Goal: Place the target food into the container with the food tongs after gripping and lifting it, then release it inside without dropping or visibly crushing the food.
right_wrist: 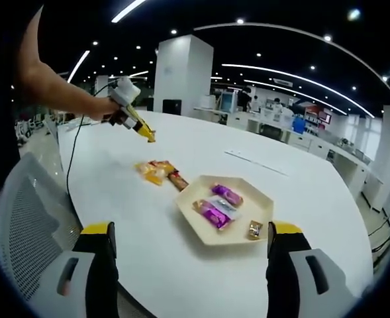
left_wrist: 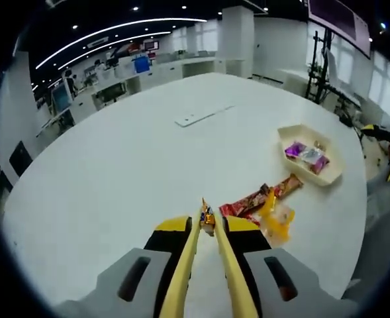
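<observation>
Left gripper (left_wrist: pixel 208 222) pinches a small wrapped candy (left_wrist: pixel 207 216), lifted above the white worktop (left_wrist: pixel 115 172). Right gripper (right_wrist: pixel 188 248) gapes wide, holding nothing. Transport step: next, carry it over the tray (left_wrist: pixel 312 173) and release gently.

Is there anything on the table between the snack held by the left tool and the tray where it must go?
Nothing blocks the way. The left tool holds a small snack above the table. A few wrapped snacks lie flat between it and the tray, low enough to pass over.
</observation>
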